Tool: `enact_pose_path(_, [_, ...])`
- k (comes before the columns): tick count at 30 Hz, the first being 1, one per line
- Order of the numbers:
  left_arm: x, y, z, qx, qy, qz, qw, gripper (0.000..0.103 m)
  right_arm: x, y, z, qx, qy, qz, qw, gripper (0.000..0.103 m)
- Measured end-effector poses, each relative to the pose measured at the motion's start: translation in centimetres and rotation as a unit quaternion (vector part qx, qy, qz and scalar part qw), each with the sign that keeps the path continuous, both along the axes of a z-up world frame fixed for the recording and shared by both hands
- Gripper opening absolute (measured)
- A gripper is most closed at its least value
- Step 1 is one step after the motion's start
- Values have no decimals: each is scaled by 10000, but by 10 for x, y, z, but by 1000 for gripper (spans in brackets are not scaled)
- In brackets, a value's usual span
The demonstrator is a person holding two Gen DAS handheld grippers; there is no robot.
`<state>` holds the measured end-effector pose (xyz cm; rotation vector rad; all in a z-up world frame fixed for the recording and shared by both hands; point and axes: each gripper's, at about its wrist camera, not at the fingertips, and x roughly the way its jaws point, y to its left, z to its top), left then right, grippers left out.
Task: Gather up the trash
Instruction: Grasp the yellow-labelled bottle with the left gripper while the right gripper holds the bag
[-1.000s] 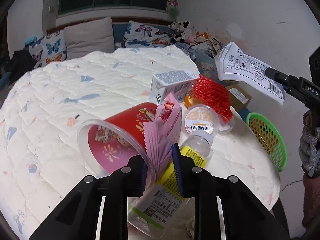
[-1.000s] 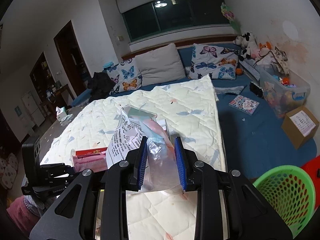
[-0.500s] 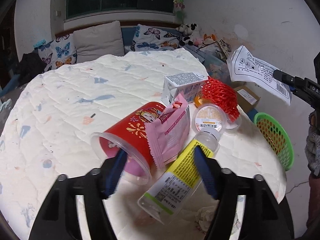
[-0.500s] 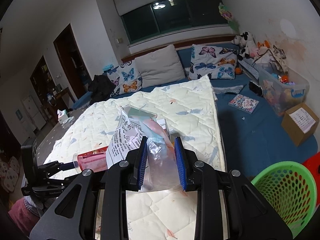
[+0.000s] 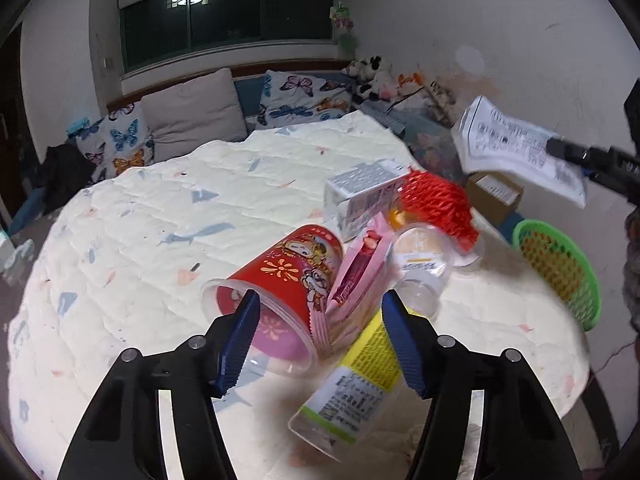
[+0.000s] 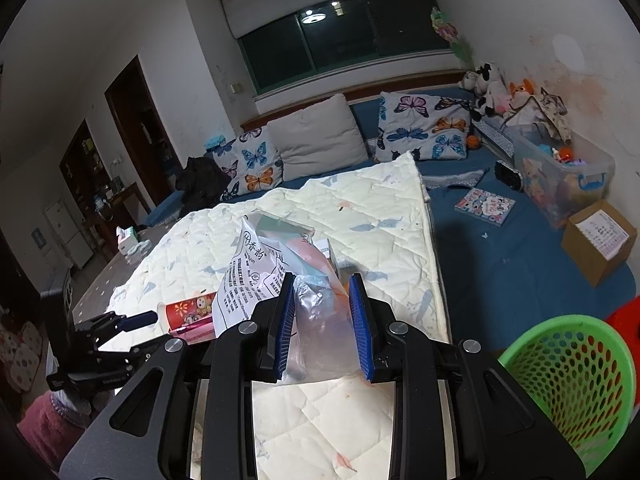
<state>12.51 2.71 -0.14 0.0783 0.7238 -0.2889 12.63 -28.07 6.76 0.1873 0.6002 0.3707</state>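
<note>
Right now my left gripper (image 5: 320, 340) hangs over a heap of trash on the quilted bed cover (image 5: 168, 220). Its jaws have just been closing a little from a wider gape, yet they stand apart and press on nothing. Between and just beyond the blue pads lie a red paper cup (image 5: 292, 280) on its side and a pink wrapper (image 5: 356, 280) leaning against it. A clear bottle with a yellow label (image 5: 360, 364) lies under the right finger. Behind these crowd a small sealed cup (image 5: 420, 252), a red foam net (image 5: 436, 200) and a white carton (image 5: 360, 196), all touching or nearly so.

My right gripper (image 6: 322, 320) is clamped on a plastic bag with printed text (image 6: 256, 268), held up above the cover; from the left wrist it shows at the upper right (image 5: 516, 152). A green basket (image 6: 576, 380) stands off the bed's edge at my right, beside a bit of something red. Farther off sit a cardboard box (image 6: 596, 240), a clear storage bin (image 6: 560, 172) and butterfly pillows (image 6: 424, 128).
</note>
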Motion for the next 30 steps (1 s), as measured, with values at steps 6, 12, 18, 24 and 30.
enact_pose_path(6, [-22, -3, -7, -41, 10, -269, 9996, 61, -4, -1, 1, 26, 13, -6, 10000, 28])
enact_pose_path(12, [-24, -9, -32, 261, 335, -488, 9979, 61, -7, 0, -1, 29, 57, -11, 10000, 28])
enact_pose_path(18, [-20, -17, -38, 196, 532, -767, 9954, 62, -9, -4, -5, 53, 117, -68, 9999, 28])
enact_pose_path(24, [-15, -35, -37, 426, 589, -1024, 9921, 62, -9, -6, -8, 93, 175, -107, 9997, 28])
enact_pose_path(30, [8, -56, -44, 720, 812, -1161, 9873, 56, -16, -12, -10, 116, 171, -169, 9996, 28])
